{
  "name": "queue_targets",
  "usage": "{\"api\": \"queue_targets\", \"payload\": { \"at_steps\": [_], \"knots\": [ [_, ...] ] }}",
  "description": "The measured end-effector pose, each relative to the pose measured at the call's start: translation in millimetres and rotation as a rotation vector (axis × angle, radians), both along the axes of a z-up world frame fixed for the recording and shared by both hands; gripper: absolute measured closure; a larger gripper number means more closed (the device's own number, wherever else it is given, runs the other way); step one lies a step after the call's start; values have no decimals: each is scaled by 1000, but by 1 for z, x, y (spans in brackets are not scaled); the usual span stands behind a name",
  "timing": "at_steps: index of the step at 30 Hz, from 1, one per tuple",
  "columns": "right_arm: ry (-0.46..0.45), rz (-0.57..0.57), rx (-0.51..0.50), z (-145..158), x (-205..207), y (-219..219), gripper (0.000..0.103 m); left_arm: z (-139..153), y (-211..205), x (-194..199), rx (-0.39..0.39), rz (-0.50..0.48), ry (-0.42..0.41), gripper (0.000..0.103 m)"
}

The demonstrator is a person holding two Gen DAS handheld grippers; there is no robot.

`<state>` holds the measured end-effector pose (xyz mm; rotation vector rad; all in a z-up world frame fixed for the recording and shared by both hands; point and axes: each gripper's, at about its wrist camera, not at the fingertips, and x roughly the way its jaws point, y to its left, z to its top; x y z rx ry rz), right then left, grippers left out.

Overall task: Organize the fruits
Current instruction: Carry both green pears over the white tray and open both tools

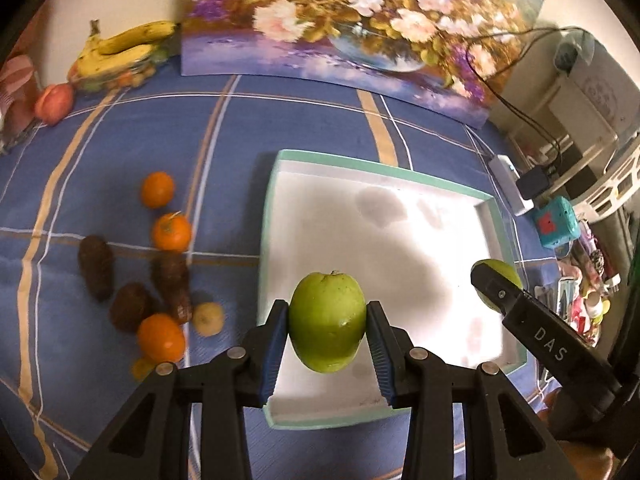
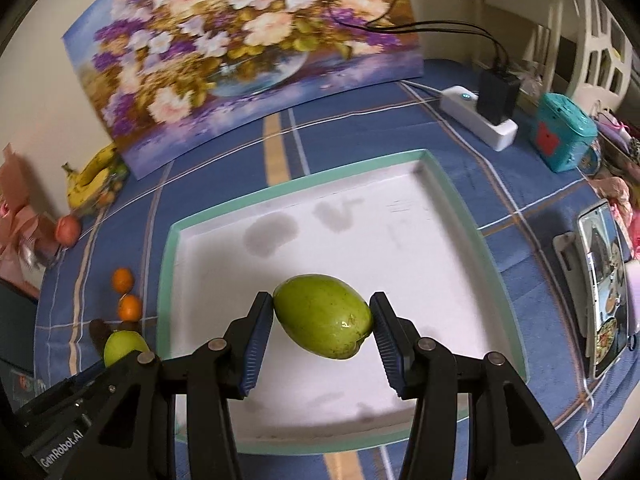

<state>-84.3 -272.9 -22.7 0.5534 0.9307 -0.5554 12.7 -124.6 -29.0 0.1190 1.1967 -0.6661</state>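
the left gripper (image 1: 327,334) clamped a green apple (image 1: 327,322) while the right gripper (image 2: 322,330) pinched a green mango (image 2: 323,316), both above the tray (image 2: 400,220).

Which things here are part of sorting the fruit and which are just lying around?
Job: green fruit in left gripper; green fruit in right gripper; tray; oranges; bananas.
Lying about: flower painting; power strip; phone.

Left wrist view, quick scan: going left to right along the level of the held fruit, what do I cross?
Brown fruits → oranges → green fruit held in the left gripper over the white tray → right gripper with a second green fruit.
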Motion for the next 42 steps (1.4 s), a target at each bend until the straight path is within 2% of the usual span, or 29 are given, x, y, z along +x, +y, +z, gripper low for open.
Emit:
{"api": "queue_targets", "payload": {
  "at_steps": [13, 26, 35, 42],
  "knots": [
    [74, -22, 10, -30, 8, -30, 51, -31, -47, 10, 53, -53, 33, 62],
    [149, -22, 24, -54, 17, -40, 51, -50, -52, 12, 92, -52, 54, 61],
    [154, -17, 11, -50, 18, -37, 51, -43, -54, 13, 98, -51, 58, 61],
    [98, -16, -42, -20, 16, -33, 51, -17, -50, 14, 57, -47, 29, 60]
  ]
}}
